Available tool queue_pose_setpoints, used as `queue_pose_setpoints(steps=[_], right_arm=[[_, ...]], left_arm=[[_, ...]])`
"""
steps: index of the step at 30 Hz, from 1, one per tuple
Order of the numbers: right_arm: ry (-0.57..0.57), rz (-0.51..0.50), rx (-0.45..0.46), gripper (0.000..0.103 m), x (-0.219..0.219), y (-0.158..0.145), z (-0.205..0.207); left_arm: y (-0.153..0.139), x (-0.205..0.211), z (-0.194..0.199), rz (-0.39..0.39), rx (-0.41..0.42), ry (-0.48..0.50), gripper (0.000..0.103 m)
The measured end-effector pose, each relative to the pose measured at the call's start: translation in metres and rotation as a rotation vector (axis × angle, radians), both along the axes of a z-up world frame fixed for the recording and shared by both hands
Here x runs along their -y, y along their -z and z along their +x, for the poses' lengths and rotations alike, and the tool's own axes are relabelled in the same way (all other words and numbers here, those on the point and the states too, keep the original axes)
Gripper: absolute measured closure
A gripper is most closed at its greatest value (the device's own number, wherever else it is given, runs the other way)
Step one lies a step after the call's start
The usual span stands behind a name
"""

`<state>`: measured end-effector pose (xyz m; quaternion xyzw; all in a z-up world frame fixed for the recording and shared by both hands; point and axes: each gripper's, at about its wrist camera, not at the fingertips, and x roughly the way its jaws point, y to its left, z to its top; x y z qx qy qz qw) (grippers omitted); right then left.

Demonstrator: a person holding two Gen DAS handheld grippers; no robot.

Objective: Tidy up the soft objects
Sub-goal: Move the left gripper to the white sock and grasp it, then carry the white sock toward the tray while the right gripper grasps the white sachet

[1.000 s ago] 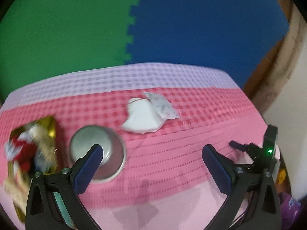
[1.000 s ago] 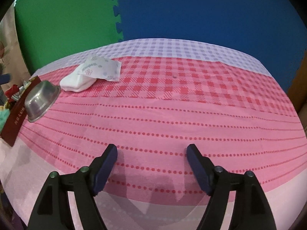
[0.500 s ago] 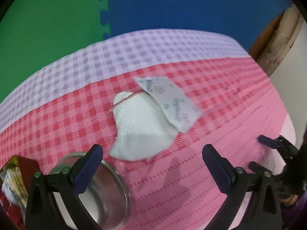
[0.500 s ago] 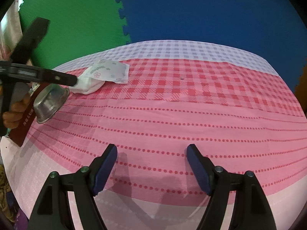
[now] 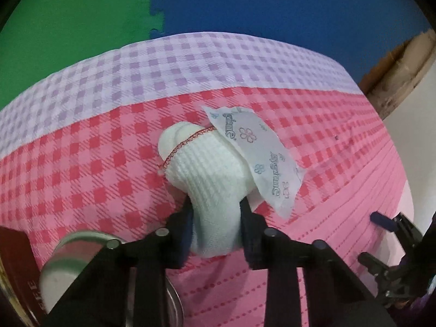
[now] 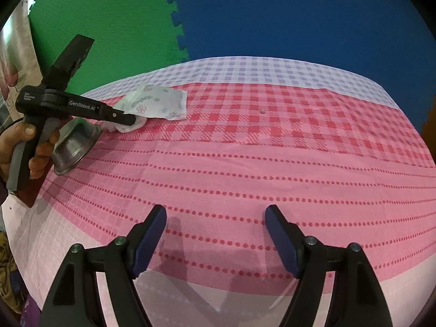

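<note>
light: even, fairly bright indoor, no glare | shadows: soft, faint on tablecloth (image 6: 245, 179) below right gripper (image 6: 215, 237) | blur: metal bowl (image 5: 68, 267) smeared in left view, rest sharp | distortion: strong fisheye bend, dark vignette at corners

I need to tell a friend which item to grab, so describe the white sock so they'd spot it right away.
On the pink checked tablecloth, look near the metal bowl. The white sock lies there, with the left gripper closing on it. Unlike the flat printed packet resting on it, it is ribbed, with a red stitched seam.
</note>
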<state>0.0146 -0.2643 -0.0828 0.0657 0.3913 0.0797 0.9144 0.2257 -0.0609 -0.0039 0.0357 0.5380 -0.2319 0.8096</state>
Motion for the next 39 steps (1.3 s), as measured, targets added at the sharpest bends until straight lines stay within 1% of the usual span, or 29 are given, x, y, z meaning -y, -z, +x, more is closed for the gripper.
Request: queue_pose_setpoints(steps=[2, 5, 7, 10, 12, 14, 17, 20, 25, 30, 35, 37, 38, 39], right_arm=[[0.000, 0.000, 0.000, 0.026, 0.000, 0.000, 0.000], [0.000, 0.002, 0.001, 0.026, 0.000, 0.000, 0.000], [-0.001, 0.002, 0.000, 0.026, 0.000, 0.000, 0.001], [-0.001, 0.002, 0.000, 0.026, 0.000, 0.000, 0.001], [-0.001, 0.002, 0.000, 0.026, 0.000, 0.000, 0.002], [-0.001, 0.002, 0.000, 0.026, 0.000, 0.000, 0.002], [-0.001, 0.002, 0.000, 0.026, 0.001, 0.000, 0.001], [-0.001, -0.002, -0.001, 0.026, 0.000, 0.000, 0.001], [0.000, -0.021, -0.005, 0.026, -0.002, 0.001, 0.003], [-0.001, -0.043, -0.010, 0.026, -0.004, 0.002, 0.005], [0.002, -0.084, -0.017, 0.026, -0.009, 0.003, 0.005], [0.012, -0.104, -0.015, 0.026, -0.011, 0.001, 0.005], [0.011, -0.098, -0.014, 0.026, -0.011, 0.000, 0.005], [-0.004, -0.068, -0.009, 0.026, -0.011, -0.004, 0.006]], left_arm=[[-0.002, -0.004, -0.002, -0.015, -0.002, -0.021, 0.079], [-0.003, -0.009, -0.009, -0.024, 0.023, -0.056, 0.079], [-0.003, -0.015, -0.016, -0.048, 0.038, -0.101, 0.079], [-0.008, -0.017, -0.033, -0.049, 0.089, -0.163, 0.079], [-0.014, -0.015, -0.048, -0.061, 0.122, -0.173, 0.079], [-0.020, -0.014, -0.064, -0.049, 0.155, -0.176, 0.079], [-0.025, -0.020, -0.083, -0.065, 0.164, -0.208, 0.079], [-0.030, -0.031, -0.110, -0.092, 0.170, -0.256, 0.079], [-0.037, -0.037, -0.148, -0.071, 0.188, -0.269, 0.079], [-0.034, -0.045, -0.181, -0.046, 0.191, -0.307, 0.078], [-0.028, -0.069, -0.206, -0.058, 0.196, -0.375, 0.078], [-0.026, -0.079, -0.217, -0.083, 0.193, -0.410, 0.078], [-0.026, -0.085, -0.222, -0.090, 0.192, -0.424, 0.078], [-0.026, -0.091, -0.228, -0.092, 0.193, -0.437, 0.078]])
